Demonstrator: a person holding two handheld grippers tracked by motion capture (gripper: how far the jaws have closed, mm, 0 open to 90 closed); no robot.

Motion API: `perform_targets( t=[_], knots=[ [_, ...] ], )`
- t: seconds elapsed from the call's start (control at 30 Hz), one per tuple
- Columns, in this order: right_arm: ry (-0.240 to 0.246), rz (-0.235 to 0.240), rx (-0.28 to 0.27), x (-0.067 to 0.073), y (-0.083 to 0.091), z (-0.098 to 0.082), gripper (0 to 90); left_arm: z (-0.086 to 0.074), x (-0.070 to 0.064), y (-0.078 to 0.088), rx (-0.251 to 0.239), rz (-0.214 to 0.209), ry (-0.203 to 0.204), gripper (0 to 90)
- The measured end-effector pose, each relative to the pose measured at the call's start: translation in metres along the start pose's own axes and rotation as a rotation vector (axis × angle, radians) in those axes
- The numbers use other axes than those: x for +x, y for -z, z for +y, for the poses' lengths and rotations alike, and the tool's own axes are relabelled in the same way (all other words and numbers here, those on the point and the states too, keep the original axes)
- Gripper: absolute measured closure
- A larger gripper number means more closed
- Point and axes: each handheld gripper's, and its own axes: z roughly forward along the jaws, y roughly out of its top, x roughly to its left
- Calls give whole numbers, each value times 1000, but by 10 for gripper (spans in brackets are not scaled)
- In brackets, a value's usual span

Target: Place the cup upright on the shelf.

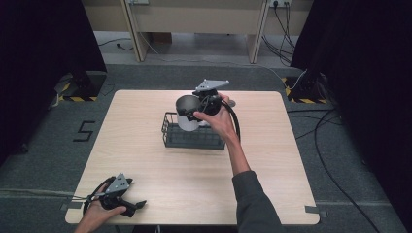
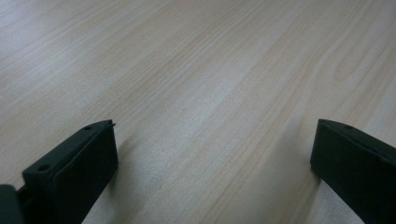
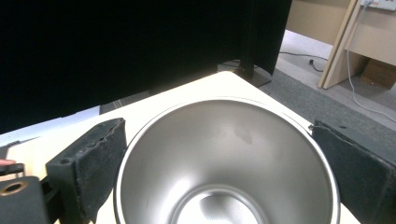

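A person is sitting at a pale wooden surface (image 1: 194, 165) with a hand-held gripper in each hand. The right hand-held gripper (image 1: 206, 104) is holding a steel cup (image 1: 187, 112) over a dark wire basket (image 1: 192, 138) near the middle of the surface. From above, the cup is lifted and tilted, its base hanging over the basket's far side; whether the base is touching the wire is hard to tell from this angle.

In the right gripper view, the right hand-held gripper (image 3: 224, 163) is straddling the cup (image 3: 224, 158), one black jaw on each side of the rim, and the jaws are pressing on it. The cup is looking empty.

The cup's long axis is running from rim to base, leaning off vertical. Its mouth is pointing up and toward the far left of the surface.

The left hand-held gripper (image 1: 127, 206) is resting at the near left corner, well apart from the basket. In the left gripper view, the left hand-held gripper (image 2: 212, 154) is spread wide with nothing but bare wood (image 2: 210, 84) between its jaws.

Progress, as a judgement: the cup is grasped and carried to the basket. Lowering it in and releasing it is still to be done.
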Motion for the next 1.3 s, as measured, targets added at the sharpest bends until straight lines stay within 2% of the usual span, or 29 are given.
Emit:
perform_targets(
  t=[0.43, 1.1, 1.3],
  knots=[
    [-7, -10, 31, -9, -17, -7, 61, 0, 0, 0, -1, -1, -1, 1],
    [6, 59, 63, -9, -30, -20, 61, 0, 0, 0, 0, -1, -1, 1],
    [-15, 65, 75, -12, -32, -27, 60, 0, 0, 0, 0, -1, -1, 1]
  ],
)
